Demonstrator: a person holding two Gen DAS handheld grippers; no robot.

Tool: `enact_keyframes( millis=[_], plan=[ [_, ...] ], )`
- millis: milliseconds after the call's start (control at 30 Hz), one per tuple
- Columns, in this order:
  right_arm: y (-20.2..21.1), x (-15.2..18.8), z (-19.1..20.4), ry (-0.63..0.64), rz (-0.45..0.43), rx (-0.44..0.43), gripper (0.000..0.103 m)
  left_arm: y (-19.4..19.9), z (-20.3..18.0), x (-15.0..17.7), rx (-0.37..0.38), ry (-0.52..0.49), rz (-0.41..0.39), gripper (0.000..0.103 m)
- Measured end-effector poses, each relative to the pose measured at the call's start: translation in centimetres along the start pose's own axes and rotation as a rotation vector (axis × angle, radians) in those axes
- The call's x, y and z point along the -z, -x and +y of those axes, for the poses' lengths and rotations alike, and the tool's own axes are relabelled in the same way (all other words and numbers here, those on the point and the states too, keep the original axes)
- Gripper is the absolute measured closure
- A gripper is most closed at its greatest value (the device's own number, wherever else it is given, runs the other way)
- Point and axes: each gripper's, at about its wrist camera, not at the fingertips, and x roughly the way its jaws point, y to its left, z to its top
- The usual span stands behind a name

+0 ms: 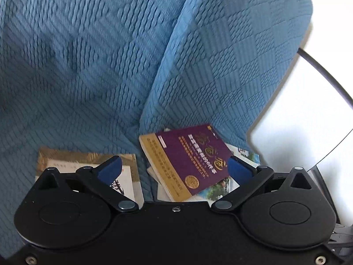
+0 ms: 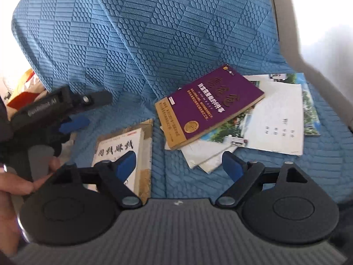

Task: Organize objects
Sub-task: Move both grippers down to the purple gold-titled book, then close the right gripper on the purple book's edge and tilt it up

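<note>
A sofa (image 2: 154,33) under a blue quilted cover fills both views, and the books lie on its seat. In the right wrist view a purple book (image 2: 211,106) sits at centre right, tilted, on top of a loose spread of white papers and glossy leaflets (image 2: 273,121) that fan out to the right and below it. A cream book with black brush lettering (image 2: 125,145) lies apart from them at lower centre left.

Only the right wrist view shows the left gripper (image 2: 75,123) at the left edge, with a hand (image 2: 13,183) on its grey handle and some red and orange clutter behind. Only the left wrist view shows a pale wall and a dark cable (image 1: 320,70) at the right.

The right gripper (image 2: 178,165) has its jaws released and wide, with bare cover between them; the cream book lies under the left finger. The left gripper's jaws (image 1: 174,170) are also spread, framing the lower part of the purple book (image 1: 192,159) without pressing on it; the cream book (image 1: 88,165) is at lower left.
</note>
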Motion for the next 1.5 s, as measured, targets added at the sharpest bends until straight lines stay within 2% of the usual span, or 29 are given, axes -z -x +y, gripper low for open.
enact_keyframes(
  millis=[100, 167, 367, 433, 500, 567, 633, 733, 867, 933, 967, 1033, 1167, 1400, 1500],
  plan=[
    [-1.0, -0.7, -0.3, -0.025, -0.002, 0.026, 0.016, -1.6, 1.3, -0.2, 0.000, 0.060, 0.024, 0.007],
    [-1.9, -1.2, -0.7, -0.072, -0.003, 0.012, 0.016, -2.6, 2.1, -0.5, 0.009, 0.077, 0.043, 0.010],
    [-5.1, -2.3, -1.7, -0.206, 0.058, -0.112, 0.017, -5.6, 4.4, -0.9, 0.063, 0.176, 0.096, 0.034],
    [-6.3, -2.6, -2.0, -0.244, 0.084, -0.146, 0.017, -7.0, 4.7, -1.0, 0.058, 0.201, 0.138, 0.050],
    [-7.5, -2.9, -2.4, -0.290, 0.107, -0.164, 0.017, -8.3, 5.3, -0.8, 0.083, 0.254, 0.168, 0.054],
    [-8.5, -2.9, -2.6, -0.325, 0.122, -0.171, 0.017, -9.8, 5.9, -0.6, 0.108, 0.313, 0.204, 0.062],
    [-9.5, -2.9, -2.9, -0.360, 0.145, -0.173, 0.025, -10.9, 6.4, -0.4, 0.115, 0.350, 0.235, 0.068],
    [-11.1, -2.9, -3.5, -0.431, 0.182, -0.192, 0.034, -12.1, 7.0, 0.0, 0.122, 0.399, 0.267, 0.069],
    [-12.6, -2.8, -4.1, -0.490, 0.195, -0.189, 0.037, -13.8, 7.7, 1.0, 0.137, 0.455, 0.320, 0.068],
    [-13.1, -2.8, -4.4, -0.504, 0.201, -0.178, 0.049, -14.2, 8.0, 1.5, 0.164, 0.498, 0.346, 0.068],
    [-13.1, -2.8, -4.6, -0.512, 0.193, -0.160, 0.050, -14.4, 8.1, 1.8, 0.166, 0.514, 0.359, 0.068],
    [-13.1, -2.7, -4.9, -0.524, 0.175, -0.119, 0.050, -14.4, 8.3, 2.1, 0.157, 0.520, 0.354, 0.070],
    [-13.3, -2.6, -5.7, -0.559, 0.173, -0.113, 0.050, -14.5, 8.2, 2.4, 0.168, 0.505, 0.367, 0.070],
    [-13.5, -2.6, -6.2, -0.584, 0.181, -0.125, 0.050, -14.0, 8.4, 2.6, 0.197, 0.557, 0.357, 0.064],
    [-13.6, -2.4, -6.3, -0.609, 0.167, -0.132, 0.050, -13.6, 8.3, 2.6, 0.212, 0.571, 0.348, 0.057]
  ],
)
